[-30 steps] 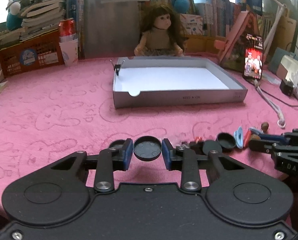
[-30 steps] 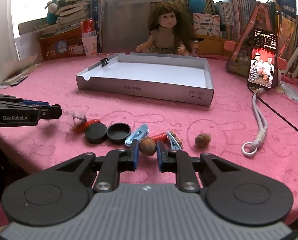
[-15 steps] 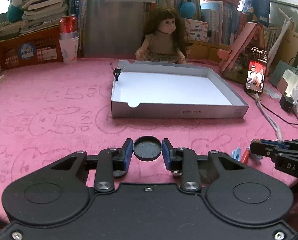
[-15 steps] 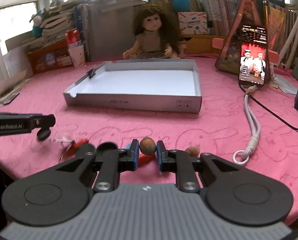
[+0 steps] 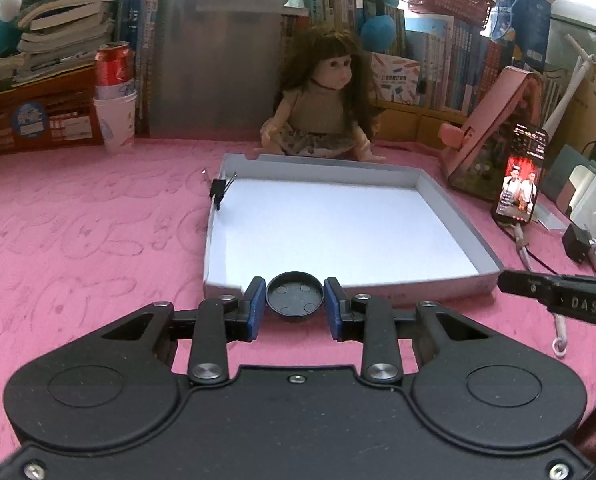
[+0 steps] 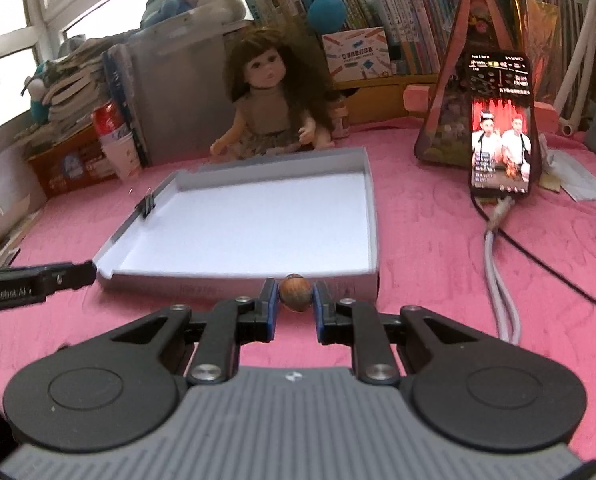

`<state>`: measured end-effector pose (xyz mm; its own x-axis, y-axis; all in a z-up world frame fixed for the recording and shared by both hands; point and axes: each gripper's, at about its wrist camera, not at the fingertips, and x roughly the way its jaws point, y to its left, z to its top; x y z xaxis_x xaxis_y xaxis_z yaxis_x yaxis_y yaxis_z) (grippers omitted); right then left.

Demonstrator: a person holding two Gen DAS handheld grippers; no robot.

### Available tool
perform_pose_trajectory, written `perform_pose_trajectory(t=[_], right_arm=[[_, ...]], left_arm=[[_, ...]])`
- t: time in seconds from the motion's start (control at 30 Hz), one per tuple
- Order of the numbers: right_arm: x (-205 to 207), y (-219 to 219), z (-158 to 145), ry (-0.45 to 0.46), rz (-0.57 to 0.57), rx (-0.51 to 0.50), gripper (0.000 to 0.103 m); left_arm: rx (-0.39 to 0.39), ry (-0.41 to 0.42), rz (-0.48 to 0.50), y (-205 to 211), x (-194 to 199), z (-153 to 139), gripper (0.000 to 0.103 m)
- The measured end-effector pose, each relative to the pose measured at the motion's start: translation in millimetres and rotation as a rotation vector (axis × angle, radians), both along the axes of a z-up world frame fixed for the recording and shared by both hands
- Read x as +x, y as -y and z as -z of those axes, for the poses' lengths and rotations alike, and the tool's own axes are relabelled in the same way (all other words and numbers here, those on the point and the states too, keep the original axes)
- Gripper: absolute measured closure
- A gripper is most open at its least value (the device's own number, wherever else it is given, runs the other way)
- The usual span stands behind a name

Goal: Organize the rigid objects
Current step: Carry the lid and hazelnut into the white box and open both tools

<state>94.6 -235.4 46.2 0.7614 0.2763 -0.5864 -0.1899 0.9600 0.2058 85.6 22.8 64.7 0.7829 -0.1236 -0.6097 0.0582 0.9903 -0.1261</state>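
step: carry to tray | left gripper (image 5: 295,298) pinches black cap (image 5: 294,295); right gripper (image 6: 295,299) pinches brown nut (image 6: 295,298), both apparently short of grey tray (image 5: 450,204) near wall | next: clear wall, release inside

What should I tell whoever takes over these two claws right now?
Left claw: shut on a black round lid, held at the near wall of the grey tray.
Right claw: shut on a brown nut, also at the tray's near wall.
Tray: only a black binder clip on its left wall; the floor is bare.
Done: both items picked up.
Left: set both inside the tray.
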Motion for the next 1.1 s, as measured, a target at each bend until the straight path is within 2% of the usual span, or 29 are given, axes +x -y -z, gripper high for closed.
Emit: perform_pose_trajectory(t=[0.23,0.43,0.57,0.83,1.1], right_arm=[[50.4,3.2,3.8,-0.084,0.019,0.063,0.081],[93.8,-1.8,10.8,-0.186,0.016,0.043,0.081],[117.1,-10.0,13.9,-0.227,0.019,-0.002,0.081],[142.3,-28.5,21.7,-0.266,0.01,-0.047,0.08],[149.9,-30.9,27.7,-0.282,0.023,-0.053,0.08]], left_arm=[[-0.004,-0.053,0.008,4.2,49.6,2.2,0.074],[-0.007,-0.153,0.001,2.9,102.2,10.7,0.074],[0.025,-0.185,-0.016,4.3,126.3,16.0,0.074],[0.032,-0.236,-0.026,12.0,150.8,30.9,0.074],[0.048,-0.248,-0.017,17.8,153.6,41.6,0.074]])
